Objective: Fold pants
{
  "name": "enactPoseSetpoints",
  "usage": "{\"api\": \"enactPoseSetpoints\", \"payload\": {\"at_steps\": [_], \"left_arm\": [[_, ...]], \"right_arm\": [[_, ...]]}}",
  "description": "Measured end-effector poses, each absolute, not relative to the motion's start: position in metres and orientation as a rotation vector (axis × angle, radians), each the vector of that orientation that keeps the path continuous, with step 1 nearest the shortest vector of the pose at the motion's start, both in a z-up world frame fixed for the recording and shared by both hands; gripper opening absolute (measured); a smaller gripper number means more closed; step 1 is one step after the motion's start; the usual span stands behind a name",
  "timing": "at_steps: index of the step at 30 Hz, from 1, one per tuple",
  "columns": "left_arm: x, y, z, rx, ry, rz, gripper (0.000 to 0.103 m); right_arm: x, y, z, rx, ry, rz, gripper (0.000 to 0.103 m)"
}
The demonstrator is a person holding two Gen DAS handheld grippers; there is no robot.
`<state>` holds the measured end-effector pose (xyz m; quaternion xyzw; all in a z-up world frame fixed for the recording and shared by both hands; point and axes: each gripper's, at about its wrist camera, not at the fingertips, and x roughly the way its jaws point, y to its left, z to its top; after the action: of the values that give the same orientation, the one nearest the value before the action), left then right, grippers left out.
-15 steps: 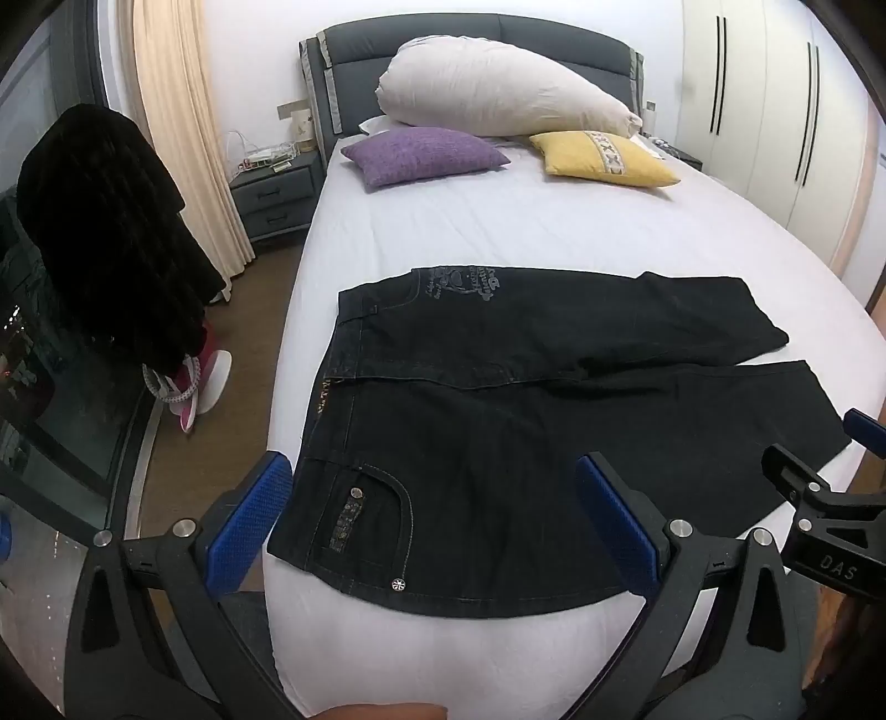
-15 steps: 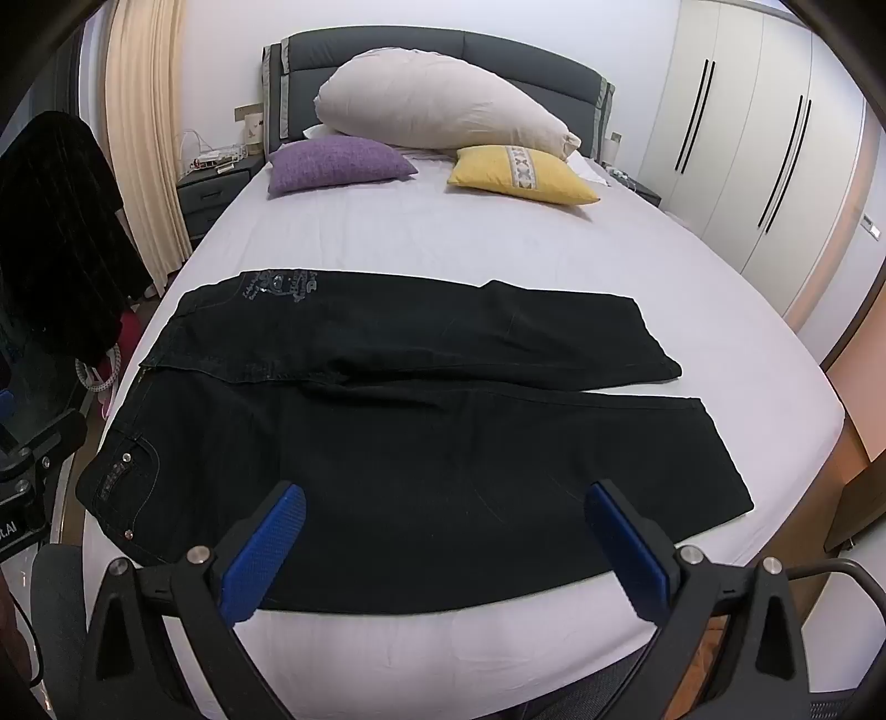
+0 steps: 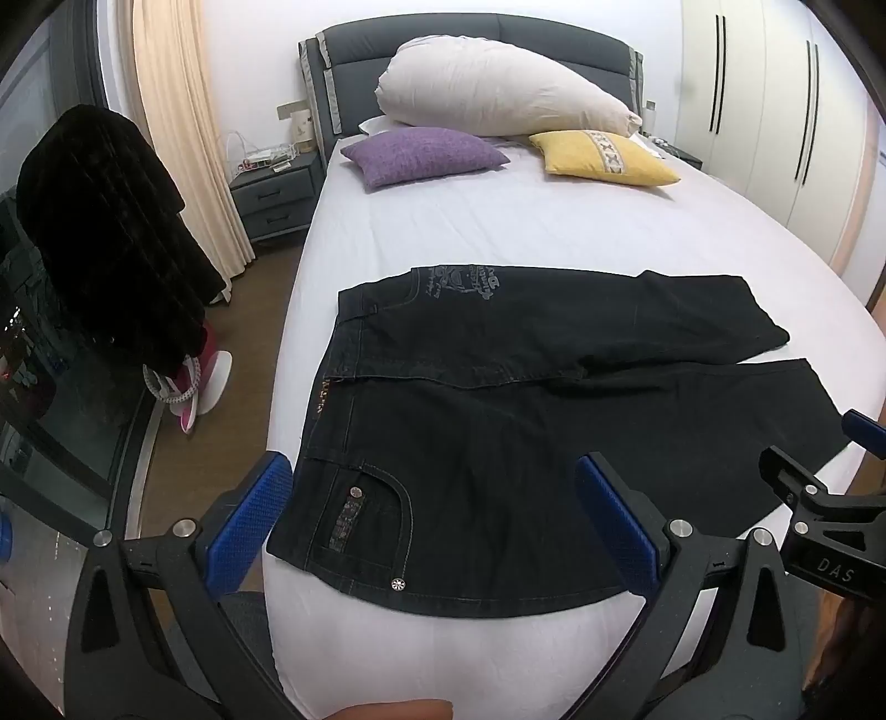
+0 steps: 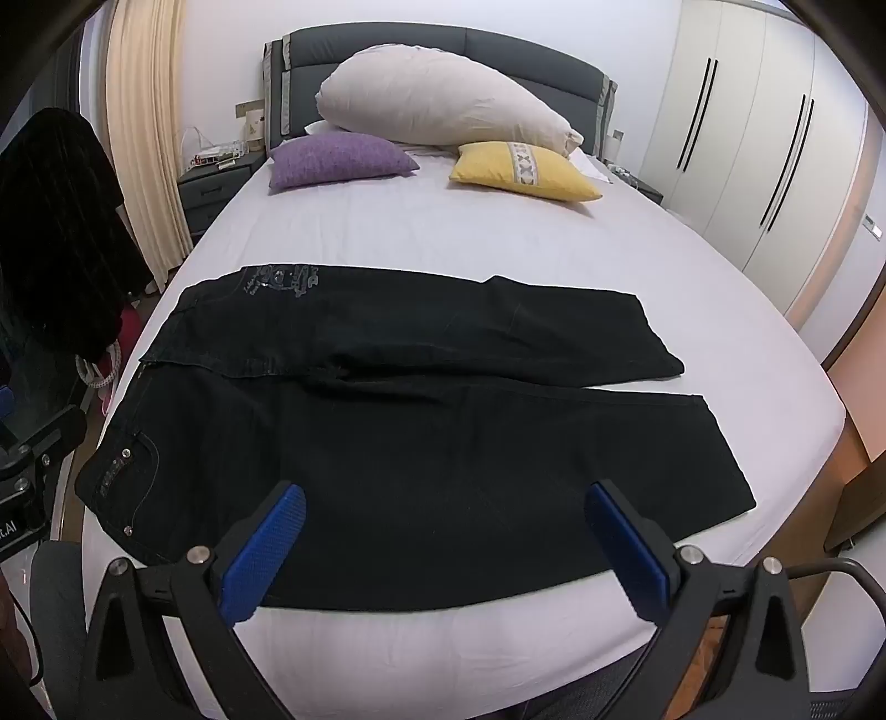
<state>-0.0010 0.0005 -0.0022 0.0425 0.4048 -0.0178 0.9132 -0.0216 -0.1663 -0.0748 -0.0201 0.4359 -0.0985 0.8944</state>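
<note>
Two grippers, left [image 3: 432,518] and right [image 4: 443,545], hold textured blue fingers [image 3: 249,520] spread, empty, above flat black denim pants [image 4: 421,443].

White bed [image 3: 498,232], grey headboard [image 3: 470,33], nightstand [image 3: 274,194], white wardrobe [image 4: 747,138]

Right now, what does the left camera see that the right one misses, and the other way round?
Only the left view shows the right gripper at its right edge, a fingertip at the bottom, and a pink-and-white thing clearly on the floor. Only the right view shows the left gripper's frame at its left edge and a chair arm lower right. Both show the pants spread flat on the bed, three pillows, wardrobe, nightstand, and open jaws.
</note>
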Motion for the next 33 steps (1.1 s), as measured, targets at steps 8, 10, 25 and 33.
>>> {"api": "enactPoseSetpoints", "payload": {"at_steps": [8, 10, 25, 33], "left_arm": [[-0.003, -0.001, -0.004, 0.086, 0.837, -0.036, 0.103], [-0.003, -0.002, -0.006, 0.085, 0.838, -0.036, 0.103], [-0.001, 0.005, -0.013, 0.081, 0.844, -0.034, 0.103], [-0.001, 0.006, -0.015, 0.079, 0.846, -0.032, 0.103]], "right_arm": [[-0.022, -0.166, -0.076, -0.042, 0.906, -0.203, 0.103], [-0.022, -0.166, -0.076, -0.042, 0.907, -0.203, 0.103], [-0.022, -0.164, -0.077, -0.042, 0.909, -0.204, 0.103], [-0.022, -0.165, -0.078, -0.042, 0.911, -0.203, 0.103]]}}
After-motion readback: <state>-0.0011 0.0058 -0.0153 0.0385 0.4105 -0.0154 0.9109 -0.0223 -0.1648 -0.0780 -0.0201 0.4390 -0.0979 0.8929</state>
